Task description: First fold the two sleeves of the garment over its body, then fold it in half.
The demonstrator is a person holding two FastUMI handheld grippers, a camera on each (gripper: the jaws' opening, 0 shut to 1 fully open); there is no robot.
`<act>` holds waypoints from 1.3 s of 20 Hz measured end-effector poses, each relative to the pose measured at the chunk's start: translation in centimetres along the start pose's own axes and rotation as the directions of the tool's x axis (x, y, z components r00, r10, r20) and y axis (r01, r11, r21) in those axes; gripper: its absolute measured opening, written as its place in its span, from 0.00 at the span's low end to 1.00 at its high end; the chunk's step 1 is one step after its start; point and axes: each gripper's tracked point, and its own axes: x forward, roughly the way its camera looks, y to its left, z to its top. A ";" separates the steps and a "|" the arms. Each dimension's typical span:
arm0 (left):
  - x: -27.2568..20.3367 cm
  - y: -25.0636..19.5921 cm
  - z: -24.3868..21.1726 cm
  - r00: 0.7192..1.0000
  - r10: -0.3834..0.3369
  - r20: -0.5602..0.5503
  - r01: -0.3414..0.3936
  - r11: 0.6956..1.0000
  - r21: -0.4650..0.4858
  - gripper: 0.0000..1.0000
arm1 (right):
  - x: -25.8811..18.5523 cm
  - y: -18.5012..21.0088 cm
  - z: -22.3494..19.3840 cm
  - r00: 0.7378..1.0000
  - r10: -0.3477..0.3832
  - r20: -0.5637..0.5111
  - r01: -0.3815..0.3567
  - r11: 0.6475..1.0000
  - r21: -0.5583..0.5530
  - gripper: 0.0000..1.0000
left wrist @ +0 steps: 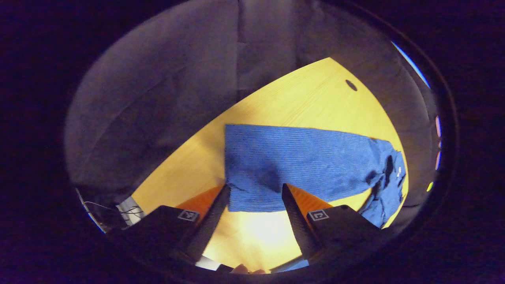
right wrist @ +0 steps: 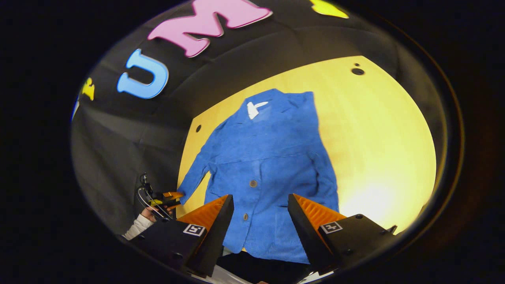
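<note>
A blue corduroy button-front jacket [right wrist: 264,169] lies flat on the yellow wooden tabletop [right wrist: 378,130] — both claws spread wide, the left claw [left wrist: 255,190] at a sleeve cuff [left wrist: 252,189], the right claw [right wrist: 260,201] over its hem.

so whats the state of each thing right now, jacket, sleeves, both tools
blue corduroy jacket: flat on the wooden table, front up, buttoned, not folded in half
sleeve on the right of the right gripper view: lying over the body
other sleeve: spread out to the side, cuff by the left tool
left tool: open
right tool: open, above the hem
</note>
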 end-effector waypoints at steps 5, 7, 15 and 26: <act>0.8 0.4 -0.6 0.992 0.076 -0.101 -0.058 0.984 0.167 0.56 | -1.4 -1.7 -2.0 1.000 -0.012 -0.010 0.012 0.999 0.038 0.89; 0.0 -0.8 -0.2 0.991 0.052 -0.120 -0.037 0.991 0.128 0.22 | -1.3 -1.2 -2.0 1.000 0.006 -0.007 -0.005 0.999 0.054 0.89; -1.2 -2.5 -0.1 0.996 -0.024 -0.085 0.037 0.988 0.148 0.00 | -1.4 -2.5 -4.1 0.999 0.015 -0.040 -0.013 0.999 0.043 0.89; -16.0 -17.1 2.9 0.949 -0.225 0.220 0.108 0.890 0.443 0.00 | -2.2 -5.7 -2.3 0.996 0.082 -0.035 -0.080 0.995 0.056 0.90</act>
